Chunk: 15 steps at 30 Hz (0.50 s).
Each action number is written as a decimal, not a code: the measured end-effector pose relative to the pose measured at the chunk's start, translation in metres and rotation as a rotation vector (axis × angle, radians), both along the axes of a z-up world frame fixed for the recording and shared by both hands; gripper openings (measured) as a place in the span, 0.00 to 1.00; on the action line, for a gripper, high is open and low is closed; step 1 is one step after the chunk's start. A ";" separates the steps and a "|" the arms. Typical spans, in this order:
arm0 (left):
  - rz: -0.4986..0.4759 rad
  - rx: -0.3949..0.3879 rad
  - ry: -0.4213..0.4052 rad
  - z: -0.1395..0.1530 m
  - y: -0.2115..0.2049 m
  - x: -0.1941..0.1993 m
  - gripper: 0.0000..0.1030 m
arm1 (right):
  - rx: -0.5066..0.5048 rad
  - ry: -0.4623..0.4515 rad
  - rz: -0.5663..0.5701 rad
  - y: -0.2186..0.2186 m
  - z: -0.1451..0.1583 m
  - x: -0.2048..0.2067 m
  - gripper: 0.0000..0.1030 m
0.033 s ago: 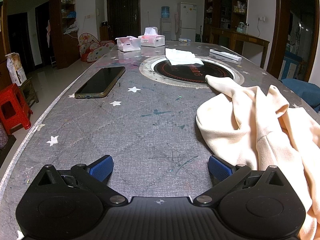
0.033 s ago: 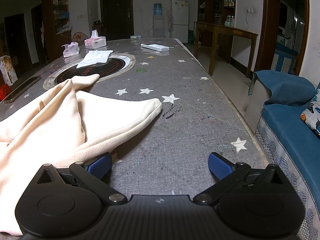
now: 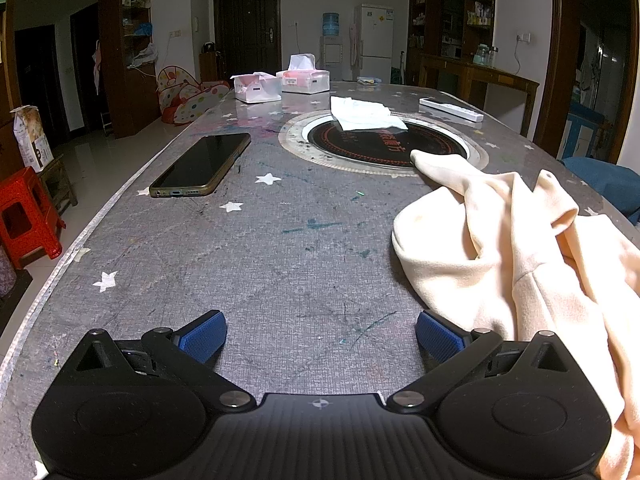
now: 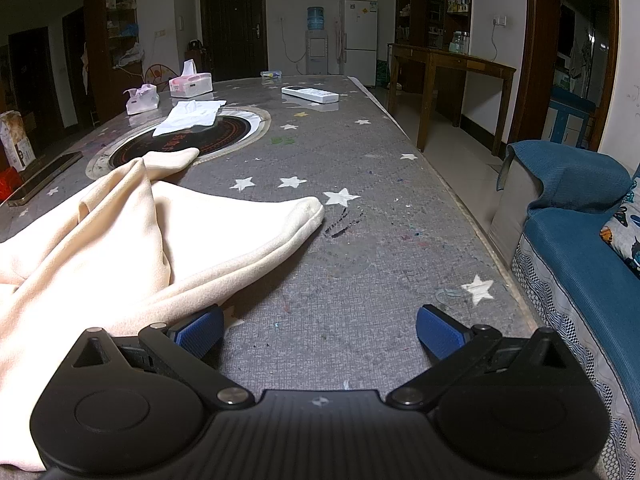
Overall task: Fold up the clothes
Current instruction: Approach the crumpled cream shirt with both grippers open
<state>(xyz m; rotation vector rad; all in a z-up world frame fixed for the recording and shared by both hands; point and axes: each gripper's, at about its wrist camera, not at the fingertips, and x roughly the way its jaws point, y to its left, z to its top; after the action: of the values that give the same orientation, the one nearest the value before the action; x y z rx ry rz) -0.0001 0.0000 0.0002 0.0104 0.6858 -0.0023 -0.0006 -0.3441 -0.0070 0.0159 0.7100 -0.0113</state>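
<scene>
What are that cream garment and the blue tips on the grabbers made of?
The cream garment looks like soft matte knit, perhaps fleece: it drapes in thick rounded folds without shine. The blue fingertips look like rubber or plastic with a fine grid texture; I can't tell which.

Red Chinese characters run along rim of round black cooktop (image 3: 384, 148) set in table, too blurred to read; same ring of red script on cooktop (image 4: 188, 142) in right view, also unreadable. Yellow diamond sticker and white label on fridge (image 4: 360, 36) door, print too small. Labels on tissue boxes (image 3: 306, 80) illegible
</scene>
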 end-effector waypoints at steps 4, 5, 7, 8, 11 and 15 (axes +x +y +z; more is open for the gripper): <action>-0.001 0.001 -0.001 0.001 0.000 0.000 1.00 | 0.003 0.001 0.000 0.001 0.002 0.000 1.00; -0.001 0.001 -0.001 0.001 0.000 0.000 1.00 | 0.000 0.002 0.001 0.002 0.001 0.000 1.00; -0.001 0.002 -0.001 0.001 0.000 -0.001 1.00 | -0.004 0.007 0.004 0.003 0.001 0.001 1.00; -0.001 0.002 0.000 0.001 0.000 -0.001 1.00 | -0.003 0.012 0.008 0.002 0.001 0.000 1.00; 0.002 0.005 0.004 0.002 -0.001 -0.001 1.00 | -0.001 0.012 0.018 0.000 0.004 -0.006 1.00; 0.019 0.005 0.015 0.001 -0.003 0.001 1.00 | -0.005 0.001 0.031 -0.001 0.009 -0.016 1.00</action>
<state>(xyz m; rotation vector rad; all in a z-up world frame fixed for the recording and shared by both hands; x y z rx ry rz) 0.0013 -0.0028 0.0012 0.0092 0.7008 0.0177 -0.0171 -0.3451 0.0020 0.0003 0.7117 0.0166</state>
